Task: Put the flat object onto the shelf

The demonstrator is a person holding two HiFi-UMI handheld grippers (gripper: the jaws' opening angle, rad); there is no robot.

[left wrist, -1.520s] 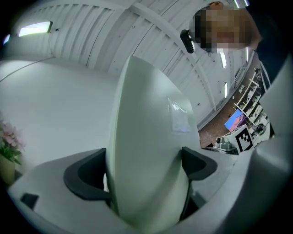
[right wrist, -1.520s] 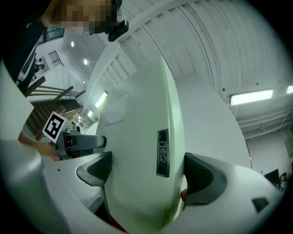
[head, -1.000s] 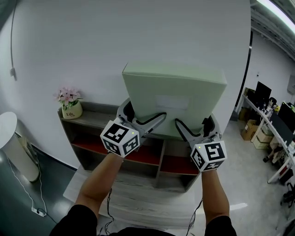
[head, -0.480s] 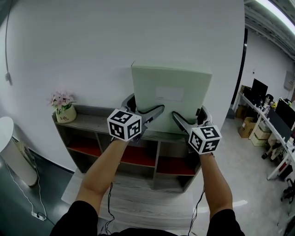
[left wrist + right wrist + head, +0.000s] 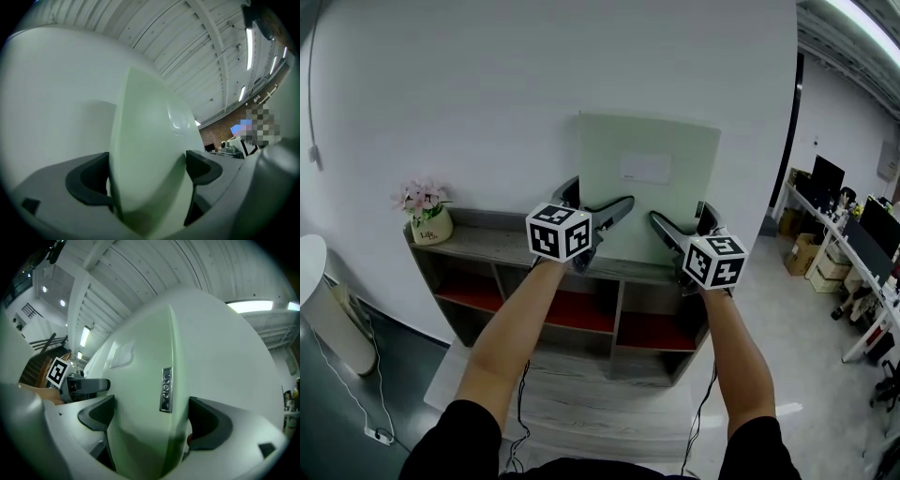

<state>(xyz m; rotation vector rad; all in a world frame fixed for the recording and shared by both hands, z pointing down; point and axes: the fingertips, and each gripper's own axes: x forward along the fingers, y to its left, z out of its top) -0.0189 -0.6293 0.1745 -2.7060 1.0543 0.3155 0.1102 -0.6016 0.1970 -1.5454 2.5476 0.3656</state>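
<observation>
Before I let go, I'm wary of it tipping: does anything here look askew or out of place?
Nothing stands out. The pale green flat panel stands upright over the grey wooden shelf, clamped low by the left gripper and right gripper. The cream pot of pink flowers sits upright at the shelf's left end.

Two grippers (image 5: 598, 204) (image 5: 680, 221), one panel (image 5: 647, 202), one shelf (image 5: 487, 246)

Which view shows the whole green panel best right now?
Head view: the whole green panel stands upright above the shelf. Each gripper view shows it only close up and edge-on, clamped between the jaws.
</observation>
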